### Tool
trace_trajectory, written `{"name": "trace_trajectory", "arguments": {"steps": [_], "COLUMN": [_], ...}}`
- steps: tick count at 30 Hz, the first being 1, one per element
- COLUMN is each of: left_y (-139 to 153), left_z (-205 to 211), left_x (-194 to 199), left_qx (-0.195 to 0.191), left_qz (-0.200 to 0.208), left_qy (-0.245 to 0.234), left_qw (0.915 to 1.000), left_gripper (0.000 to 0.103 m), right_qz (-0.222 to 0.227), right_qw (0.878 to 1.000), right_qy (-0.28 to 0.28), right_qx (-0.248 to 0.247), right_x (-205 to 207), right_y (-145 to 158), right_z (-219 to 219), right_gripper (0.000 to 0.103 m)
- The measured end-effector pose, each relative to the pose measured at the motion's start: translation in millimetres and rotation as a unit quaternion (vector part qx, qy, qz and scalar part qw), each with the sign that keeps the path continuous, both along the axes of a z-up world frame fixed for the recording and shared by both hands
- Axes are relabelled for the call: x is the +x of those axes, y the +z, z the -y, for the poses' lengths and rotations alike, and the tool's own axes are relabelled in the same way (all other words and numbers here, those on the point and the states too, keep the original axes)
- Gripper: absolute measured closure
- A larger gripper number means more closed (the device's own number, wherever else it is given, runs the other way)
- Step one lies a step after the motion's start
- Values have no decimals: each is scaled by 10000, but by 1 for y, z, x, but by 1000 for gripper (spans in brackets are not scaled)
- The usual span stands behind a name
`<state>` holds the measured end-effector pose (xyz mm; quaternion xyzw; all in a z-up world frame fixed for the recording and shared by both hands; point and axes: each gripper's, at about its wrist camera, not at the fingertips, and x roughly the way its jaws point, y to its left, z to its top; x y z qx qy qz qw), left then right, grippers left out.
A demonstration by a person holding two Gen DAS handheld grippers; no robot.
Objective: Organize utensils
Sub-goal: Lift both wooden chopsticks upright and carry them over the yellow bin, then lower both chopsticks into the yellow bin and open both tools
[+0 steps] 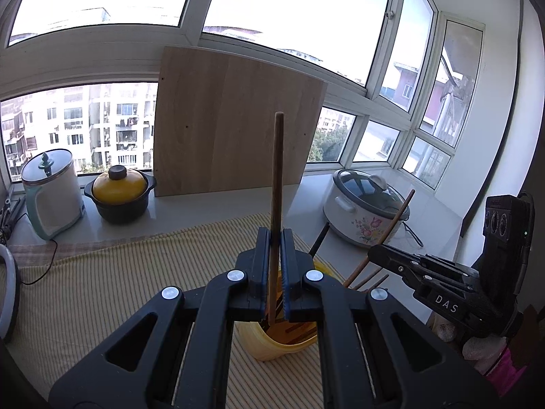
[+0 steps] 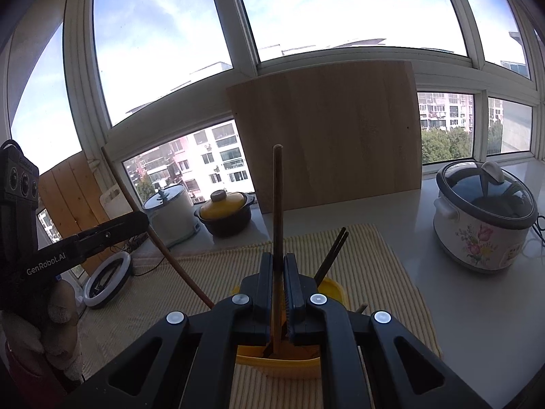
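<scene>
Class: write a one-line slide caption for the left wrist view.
Left gripper clamps a wooden utensil upright over the yellow holder.

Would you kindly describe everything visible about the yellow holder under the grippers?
The yellow holder is a ribbed, plastic-looking container with an open top, standing upright on the striped mat and largely hidden behind the gripper frames. Its inside looks orange-brown. Several wooden sticks lean out of it; one stick held in the left gripper reaches down into its mouth. The right wrist view shows its near wall as flat.
</scene>
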<state>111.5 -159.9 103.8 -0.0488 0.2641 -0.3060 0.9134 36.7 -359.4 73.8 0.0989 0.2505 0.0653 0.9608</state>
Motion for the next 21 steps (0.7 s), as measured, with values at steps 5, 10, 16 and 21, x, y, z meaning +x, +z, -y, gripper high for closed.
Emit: {"name": "trace_trajectory", "arguments": {"steps": [5,10,16,21], "left_y": [-15,-31,-49,-58], "left_z": [17,25,33,37], "left_x": [11,21,24,25], "left_qx": [223,329,436,483], "left_qz": [-88,-248,-410,-476], "left_qy": [36,62,42,32], "left_qw": [9997,9991,9982,9977], "left_gripper": [99,99,99,99], "right_qz": [-103,-191,-301,-408], "right_qw": [9999,9998,9995,9991], "right_qy": [13,26,53,100], "right_qx": [6,15,65,77], "right_x": [2,3,3,1], "right_y": [-9,-16,-25,-33], "right_z": [0,1,1,-1], "right_gripper": [99,99,98,97]}}
